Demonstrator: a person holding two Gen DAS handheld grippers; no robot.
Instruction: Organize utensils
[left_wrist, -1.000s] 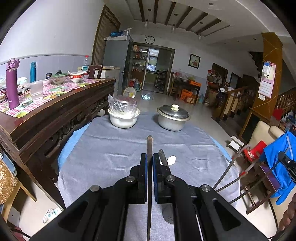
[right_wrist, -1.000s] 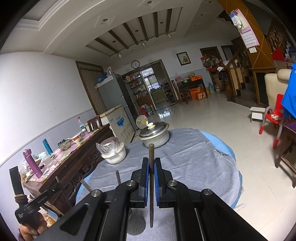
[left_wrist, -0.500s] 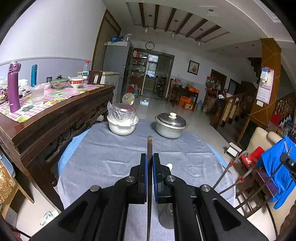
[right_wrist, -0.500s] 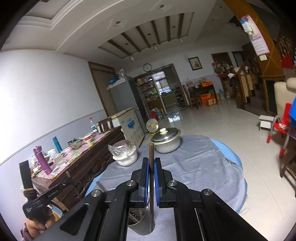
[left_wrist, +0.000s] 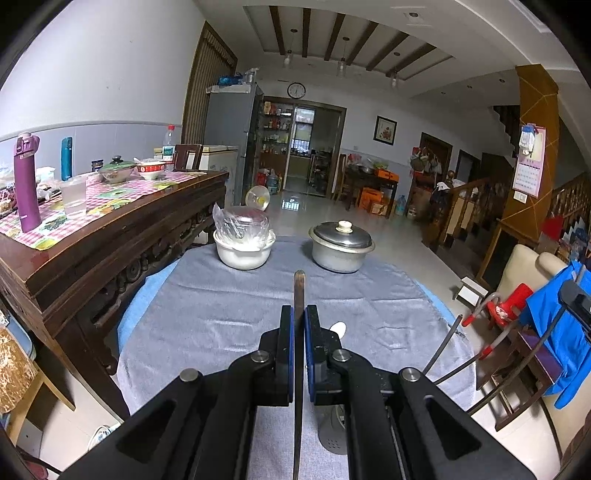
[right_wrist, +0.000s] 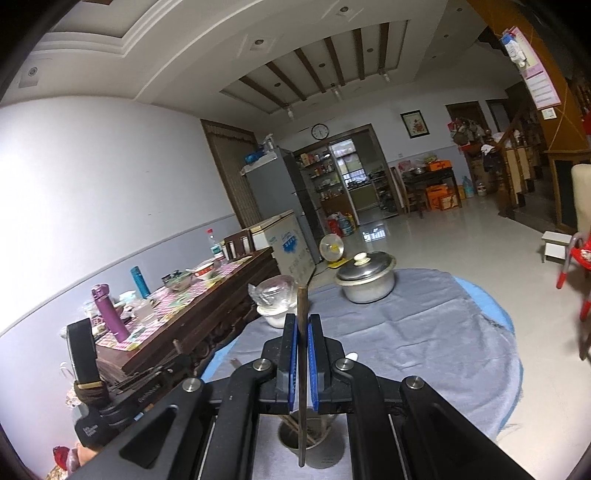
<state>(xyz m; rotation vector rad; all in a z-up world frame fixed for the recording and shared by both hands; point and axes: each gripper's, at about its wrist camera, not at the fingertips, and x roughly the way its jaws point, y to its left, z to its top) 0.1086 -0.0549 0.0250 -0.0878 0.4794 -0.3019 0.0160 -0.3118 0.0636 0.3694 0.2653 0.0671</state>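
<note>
Both grippers are pinching chopsticks: the right gripper (right_wrist: 303, 325) is pressing its blue pads (right_wrist: 293, 363) together on a dark chopstick (right_wrist: 302, 373) that runs down the lower centre of the right wrist view, and the left gripper (left_wrist: 299, 325) is clamping a second dark chopstick (left_wrist: 299, 295) in the same way at the lower centre of its own view. Directly under the right gripper, at the bottom centre of the frame, the lower tip of the stick is hanging over the mouth of the grey utensil holder (right_wrist: 325, 459), where other sticks are already leaning. The step in hand looks like dropping this chopstick into that cup, and doing it well probably means keeping the stick close to upright, lining its tip inside the rim, lowering before letting go, and only then spreading the pads so it is not bouncing out. In the left view part of the holder is showing low down, right of centre, behind the fingers, so the two hands are likely working close together and should take turns. Further up the grey tablecloth (left_wrist: 221, 325) a white spoon (left_wrist: 338, 328) is lying just beyond the left fingers, probably next to be sorted. At the far edge a white bowl (left_wrist: 243, 254) and a lidded steel pot (left_wrist: 341, 249) are standing well apart from the work.
</note>
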